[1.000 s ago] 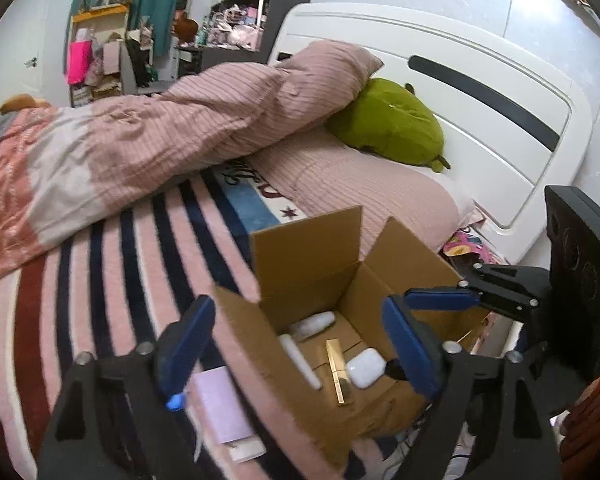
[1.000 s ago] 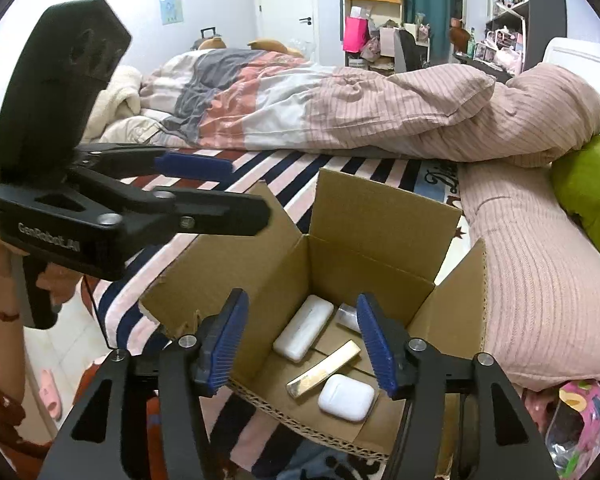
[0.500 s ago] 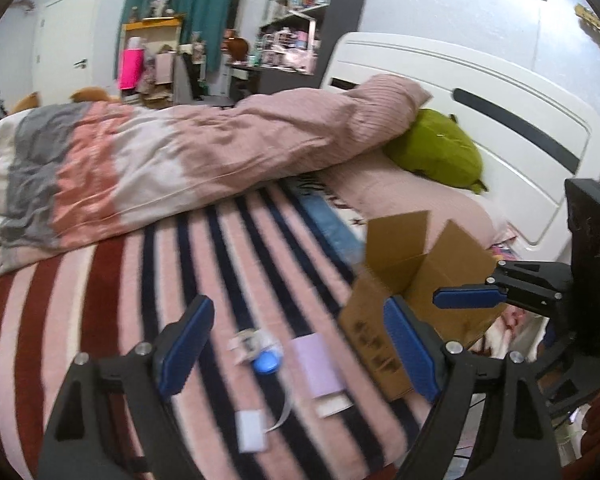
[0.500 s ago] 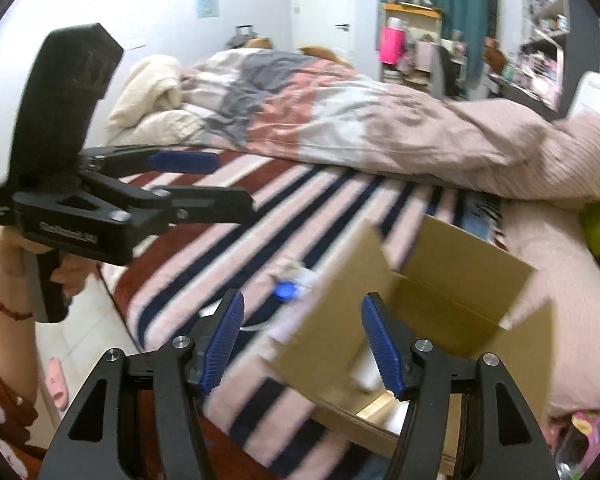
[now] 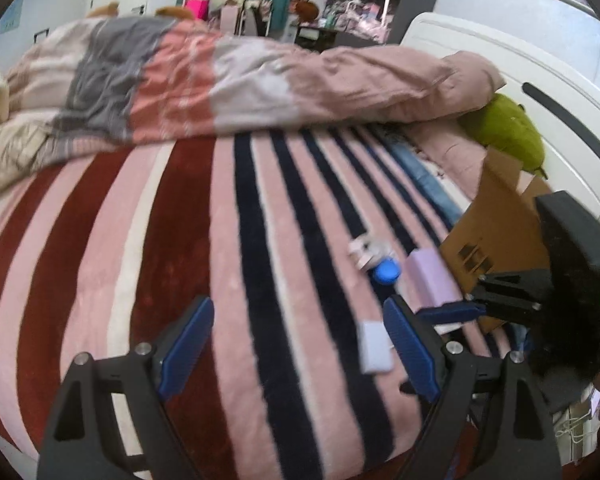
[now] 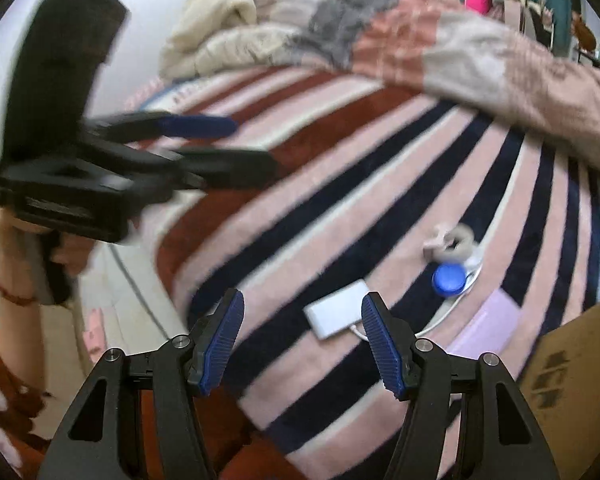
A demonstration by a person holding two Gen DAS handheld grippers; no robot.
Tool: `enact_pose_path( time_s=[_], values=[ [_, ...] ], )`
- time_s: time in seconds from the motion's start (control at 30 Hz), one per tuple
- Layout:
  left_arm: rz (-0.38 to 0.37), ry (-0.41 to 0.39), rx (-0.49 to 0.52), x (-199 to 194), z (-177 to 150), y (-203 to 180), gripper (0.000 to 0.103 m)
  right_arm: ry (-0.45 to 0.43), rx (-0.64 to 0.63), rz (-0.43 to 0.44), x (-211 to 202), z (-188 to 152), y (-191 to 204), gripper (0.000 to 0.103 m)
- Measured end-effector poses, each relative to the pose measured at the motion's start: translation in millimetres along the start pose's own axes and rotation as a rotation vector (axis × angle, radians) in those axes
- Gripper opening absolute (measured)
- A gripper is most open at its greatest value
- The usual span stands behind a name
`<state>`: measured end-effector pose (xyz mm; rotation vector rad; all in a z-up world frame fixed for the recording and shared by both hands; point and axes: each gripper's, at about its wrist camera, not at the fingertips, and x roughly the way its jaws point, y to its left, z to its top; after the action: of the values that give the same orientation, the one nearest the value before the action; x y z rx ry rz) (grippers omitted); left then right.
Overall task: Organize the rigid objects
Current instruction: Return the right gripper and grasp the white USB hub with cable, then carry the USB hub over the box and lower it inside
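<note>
Several small objects lie on the striped bedspread: a white flat box with a cable [image 6: 337,314] [image 5: 375,347], a blue round case [image 6: 449,279] [image 5: 387,273], a lilac flat box [image 6: 486,327] [image 5: 430,279] and a pale pink-and-grey item [image 6: 454,241] [image 5: 367,251]. The cardboard box [image 5: 496,216] [image 6: 576,380] stands at the right. My left gripper [image 5: 298,354] is open and empty, left of the white box. My right gripper [image 6: 302,344] is open and empty, just before the white box.
A rumpled pink, grey and cream duvet [image 5: 220,76] lies across the far side of the bed. A green plush [image 5: 508,132] sits by the white headboard [image 5: 540,80]. The bed edge and floor [image 6: 112,300] are at left in the right wrist view.
Both grippers have swung left, away from the cardboard box, toward the loose objects on the bedspread. The box interior is no longer in view. Both stay open.
</note>
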<state>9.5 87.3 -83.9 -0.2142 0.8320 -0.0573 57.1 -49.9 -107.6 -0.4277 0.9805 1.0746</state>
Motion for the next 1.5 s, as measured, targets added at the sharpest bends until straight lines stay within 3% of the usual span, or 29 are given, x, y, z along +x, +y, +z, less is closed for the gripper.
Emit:
enact_pose_path(
  time_s=[0.23, 0.33, 0.5, 0.7, 0.73, 0.8, 0.83, 0.87, 0.97, 1.27, 1.5],
  values=[
    [-0.019, 0.050, -0.053, 20.5, -19.3, 16.3, 0.084, 0.075, -0.021, -0.063, 52.2, -5.3, -18.3, 0.062],
    [-0.037, 0.064, -0.062, 24.3, -23.2, 15.2, 0.084, 0.080, -0.019, -0.050, 57.8, -5.4, -20.6, 0.064],
    [-0.077, 0.089, -0.063, 28.3, -25.9, 7.2, 0.084, 0.068, -0.094, -0.084, 51.3, -10.7, -8.5, 0.056],
    [-0.244, 0.101, -0.058, 19.5, -20.8, -15.3, 0.084, -0.028, -0.124, -0.065, 17.5, -1.1, 9.0, 0.056],
    [-0.263, 0.096, -0.055, 16.3, -19.1, -19.2, 0.080, -0.051, -0.134, -0.062, 8.8, 1.7, 13.8, 0.056],
    [-0.327, 0.092, -0.056, 7.4, -13.2, -26.1, 0.054, -0.096, -0.153, -0.061, -6.7, 7.1, 23.7, 0.056],
    [-0.365, 0.095, -0.062, 2.8, -9.6, -28.9, 0.035, -0.122, -0.164, -0.061, -15.9, 8.2, 29.1, 0.056],
    [-0.391, 0.094, -0.062, -2.0, -6.0, -31.7, 0.027, -0.152, -0.177, -0.064, -27.3, 9.5, 35.0, 0.056],
    [-0.428, 0.052, -0.031, -23.7, 8.1, -45.1, 0.016, -0.213, -0.204, -0.097, -50.8, 11.2, 46.9, 0.056],
    [-0.413, -0.050, 0.100, -71.3, 64.3, -107.5, 0.016, -0.398, -0.214, -0.201, -134.7, 17.5, 43.6, 0.056],
    [-0.459, -0.048, 0.189, -63.8, 96.0, -176.6, 0.016, -0.462, -0.153, -0.290, -188.9, -1.9, 6.3, 0.056]
  ],
)
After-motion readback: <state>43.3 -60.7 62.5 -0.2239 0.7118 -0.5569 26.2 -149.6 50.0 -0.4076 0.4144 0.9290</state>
